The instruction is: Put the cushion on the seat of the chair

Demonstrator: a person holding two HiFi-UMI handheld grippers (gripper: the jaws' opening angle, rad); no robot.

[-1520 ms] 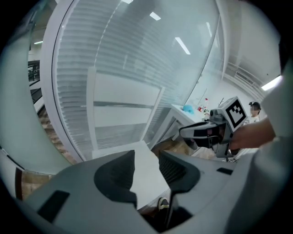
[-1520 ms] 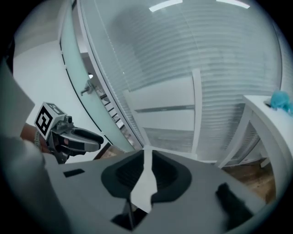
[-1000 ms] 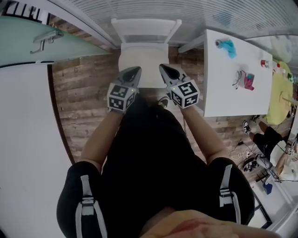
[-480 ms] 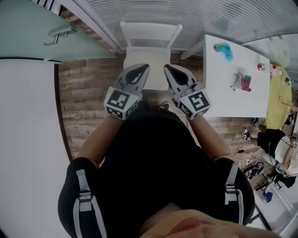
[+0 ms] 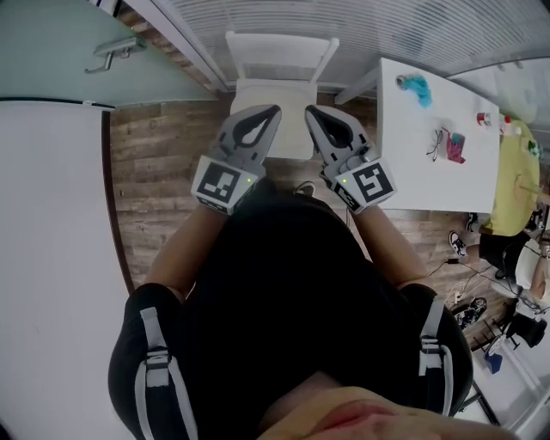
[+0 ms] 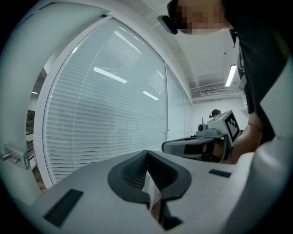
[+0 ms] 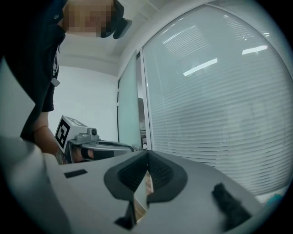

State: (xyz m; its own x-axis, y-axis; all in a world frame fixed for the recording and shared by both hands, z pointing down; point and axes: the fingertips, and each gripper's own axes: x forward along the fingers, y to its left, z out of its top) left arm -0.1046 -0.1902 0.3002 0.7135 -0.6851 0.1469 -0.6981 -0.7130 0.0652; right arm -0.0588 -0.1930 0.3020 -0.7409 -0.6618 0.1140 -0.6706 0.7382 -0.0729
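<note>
Cream cushion rests on chair seat.

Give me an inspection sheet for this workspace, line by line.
Surface: brown wooden plank floor.
Job's things: white wooden chair against the blinds; pale cream cushion lies on its seat.
Clutter: white table carrying a crumpled blue item and a small pink item.
Grippers: left gripper and right gripper both shut, empty, over the seat.
Cables: thin loose cables on the floor, right.
Surroundings: slatted window blinds; glass door's metal handle.
</note>
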